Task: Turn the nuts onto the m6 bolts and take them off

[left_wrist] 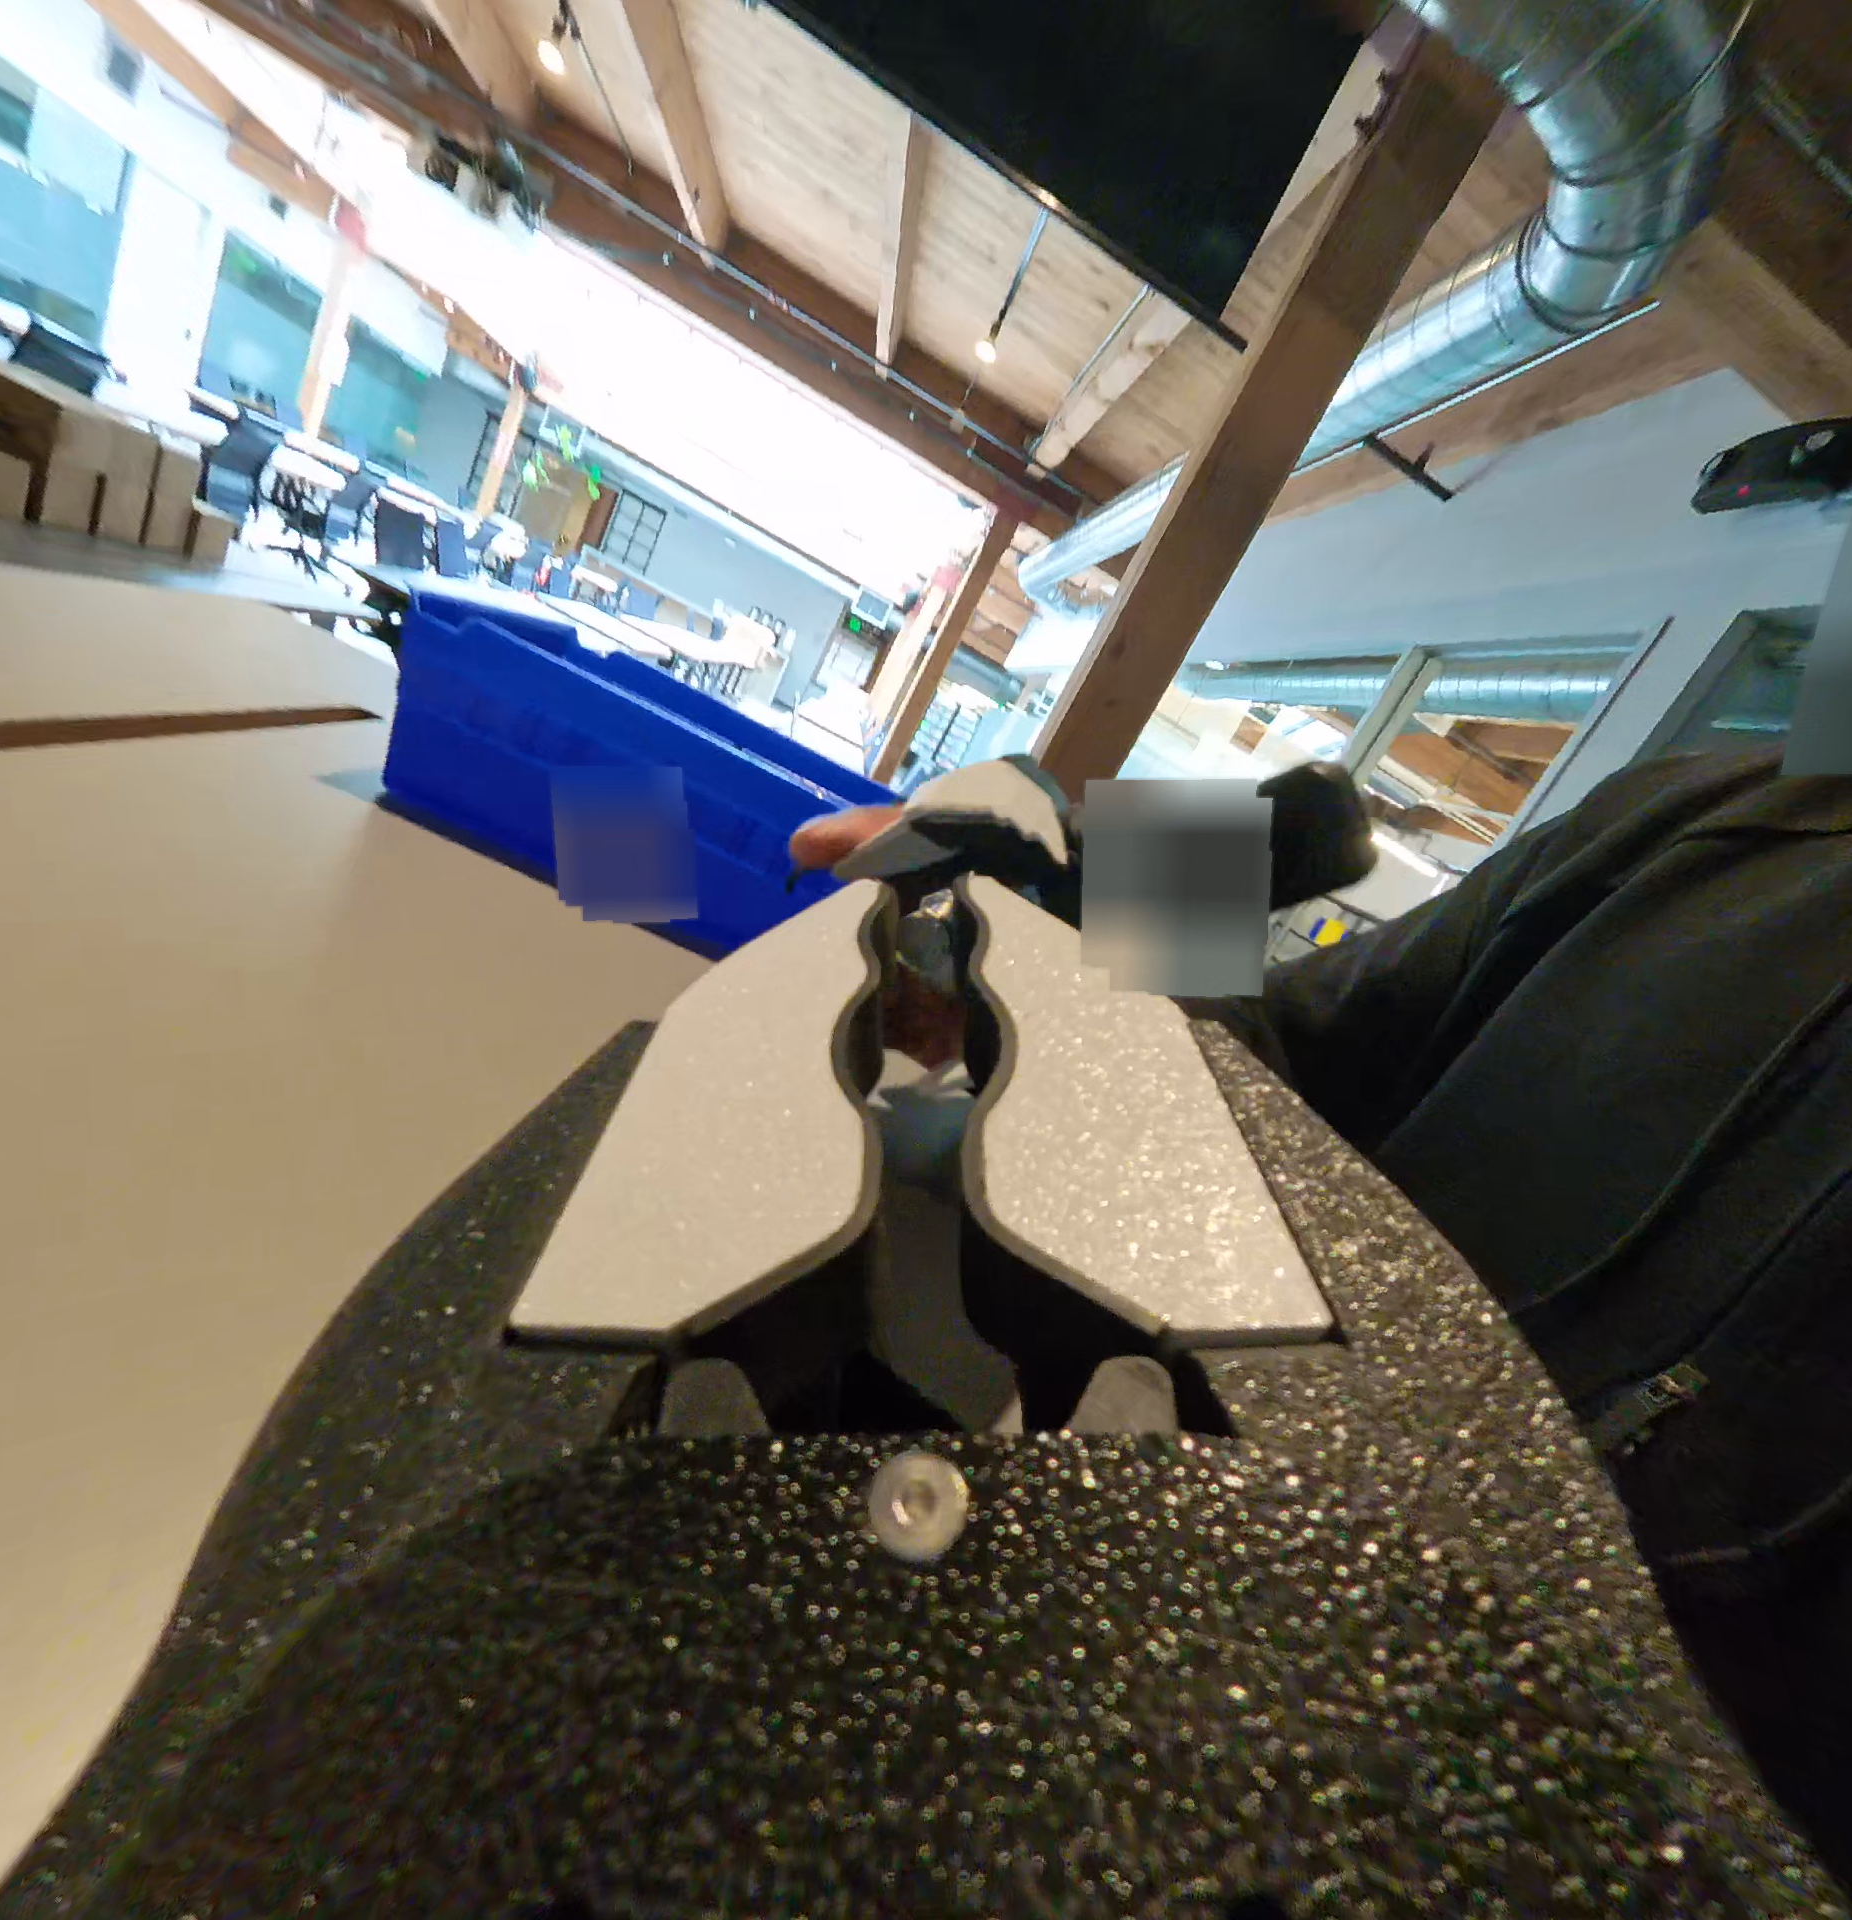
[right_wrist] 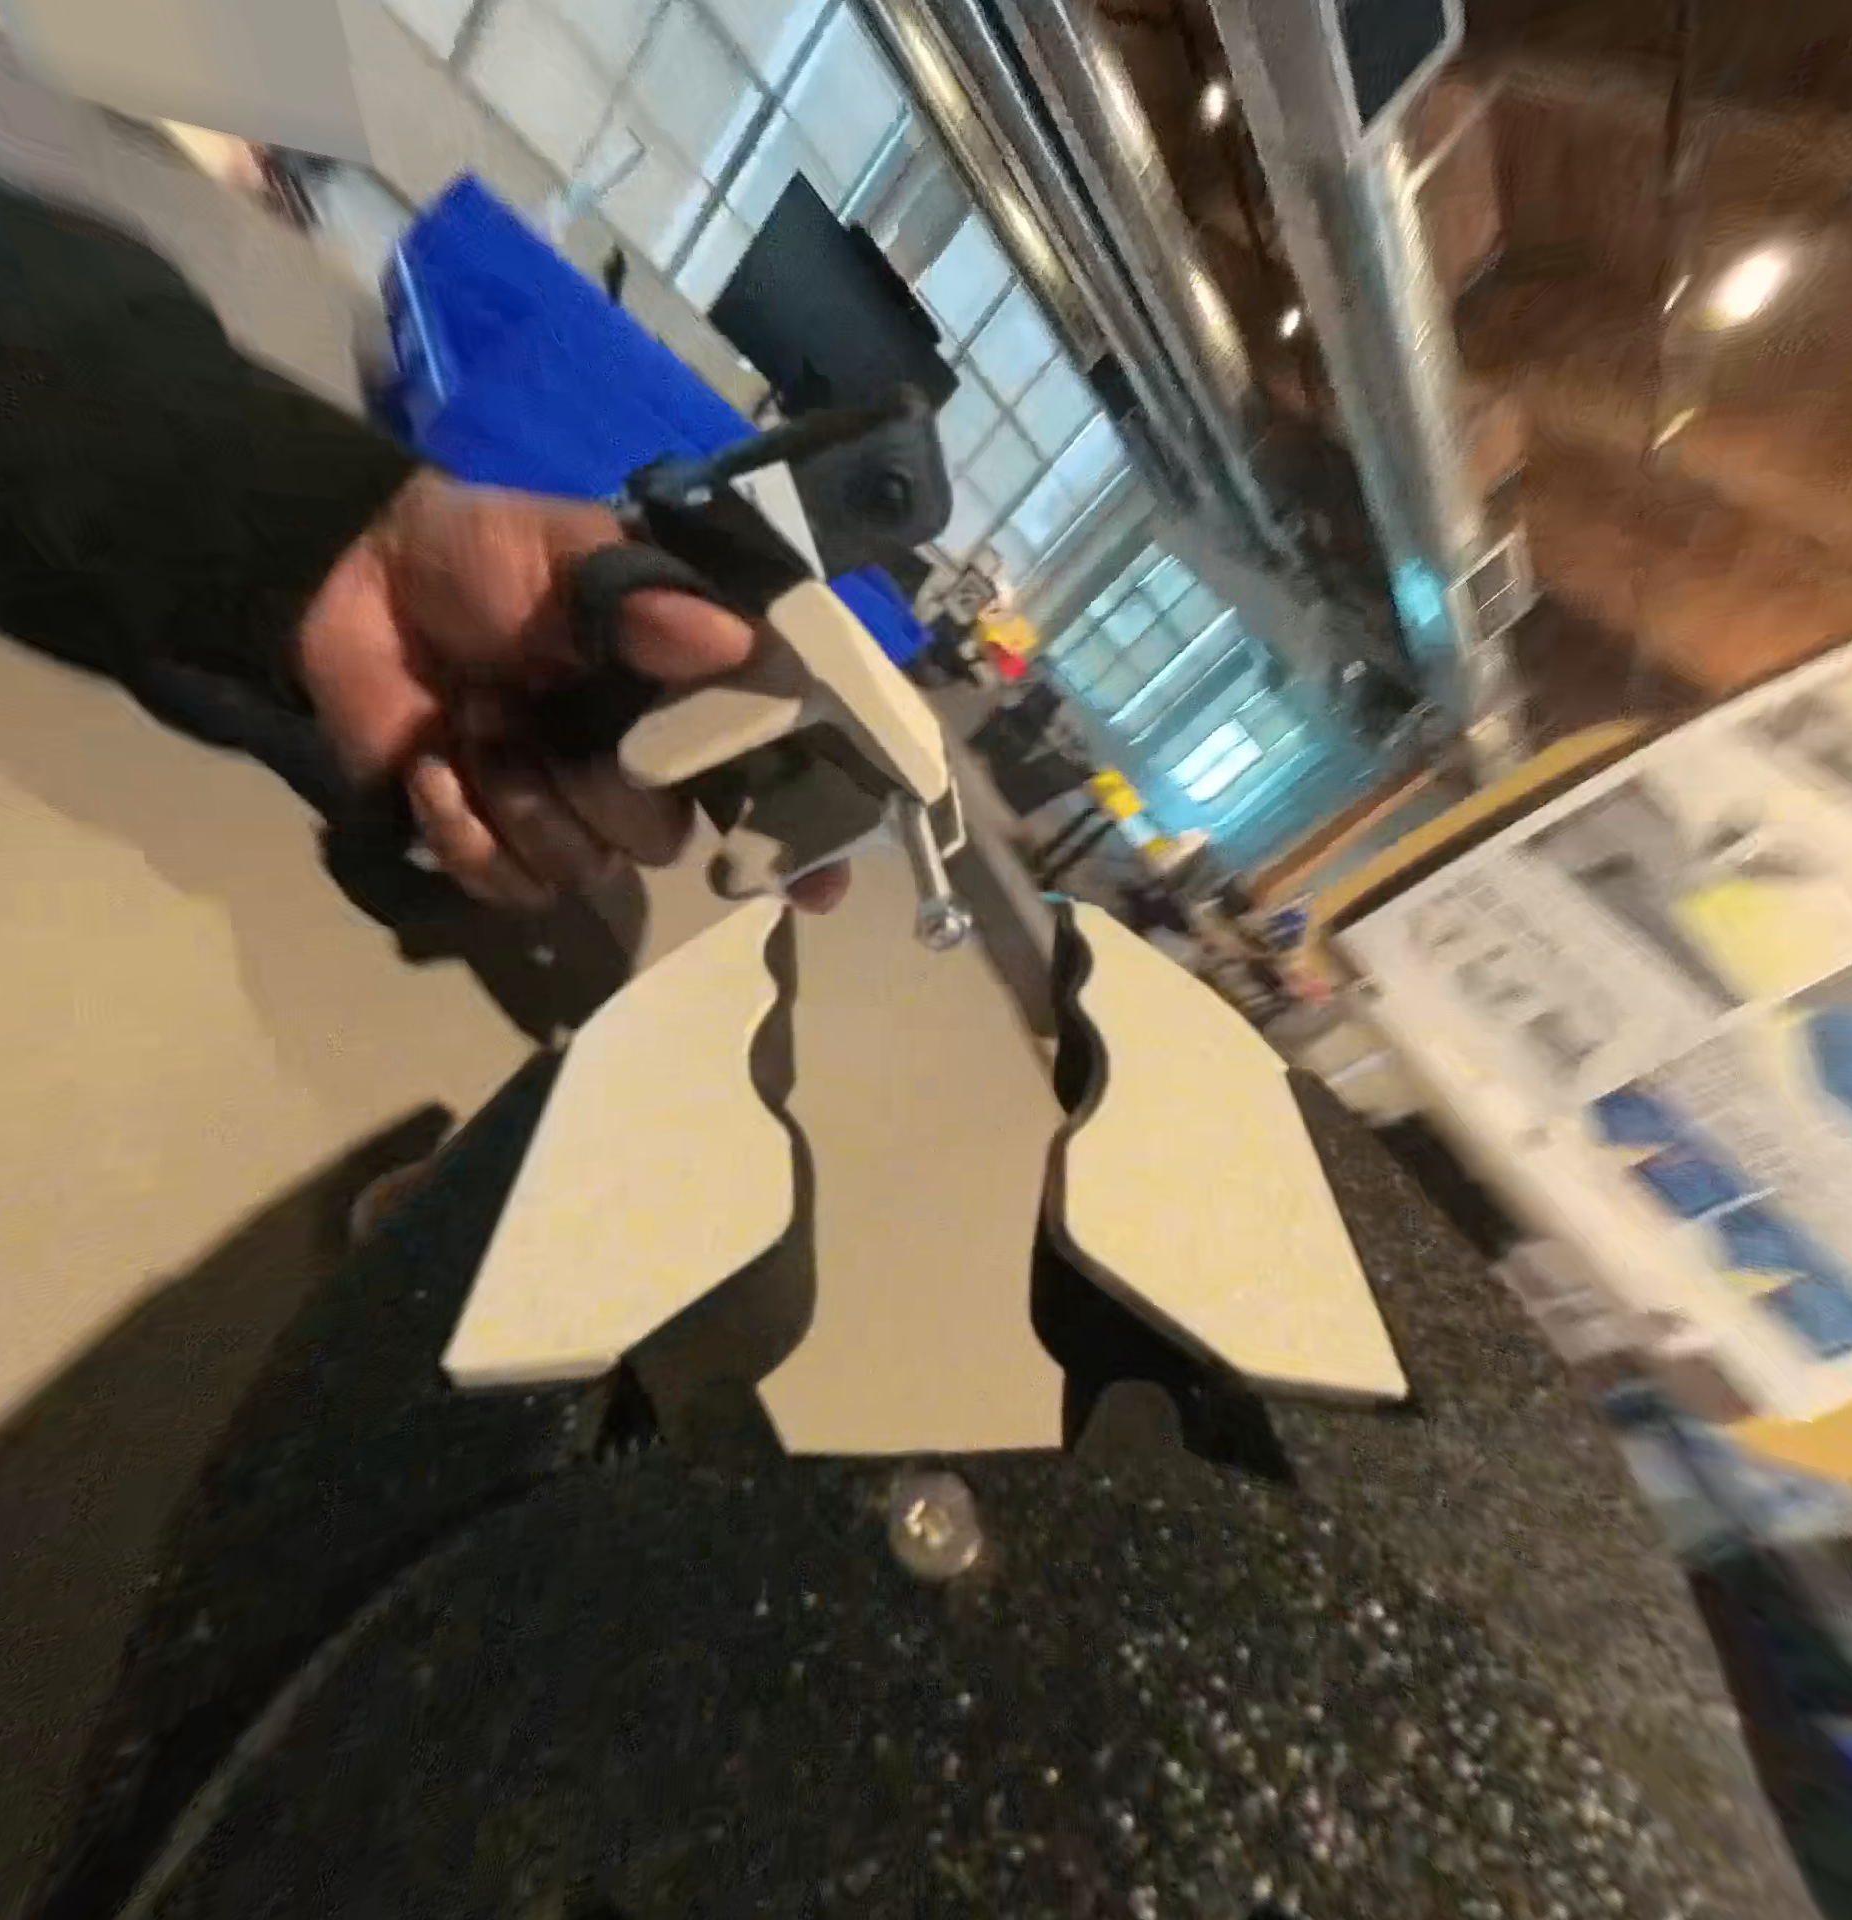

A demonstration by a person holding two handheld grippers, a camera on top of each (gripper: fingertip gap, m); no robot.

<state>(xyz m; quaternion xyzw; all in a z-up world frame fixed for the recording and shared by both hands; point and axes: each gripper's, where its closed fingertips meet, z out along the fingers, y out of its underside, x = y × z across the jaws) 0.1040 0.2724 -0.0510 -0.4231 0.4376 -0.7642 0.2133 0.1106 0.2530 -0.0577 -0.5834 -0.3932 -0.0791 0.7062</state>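
My left gripper (left_wrist: 924, 914) is shut on a silver M6 bolt (left_wrist: 924, 938), of which only a bit shows between the fingertips. In the right wrist view the left gripper (right_wrist: 901, 800) is held by a hand and the bolt (right_wrist: 924, 868) sticks out of its tips. A nut (right_wrist: 941, 925) sits on the bolt's free end. My right gripper (right_wrist: 922, 930) is open, and the nut lies in the gap between its fingertips without touching either. The right gripper also shows in the left wrist view (left_wrist: 953, 831), just beyond the left tips. The right wrist view is blurred.
A blue plastic bin (left_wrist: 527, 717) stands on the beige table (left_wrist: 174, 987) behind the grippers; it also shows in the right wrist view (right_wrist: 548, 384). A person's black sleeve (left_wrist: 1628, 1039) fills the right side. The hand (right_wrist: 465, 665) holds the left gripper.
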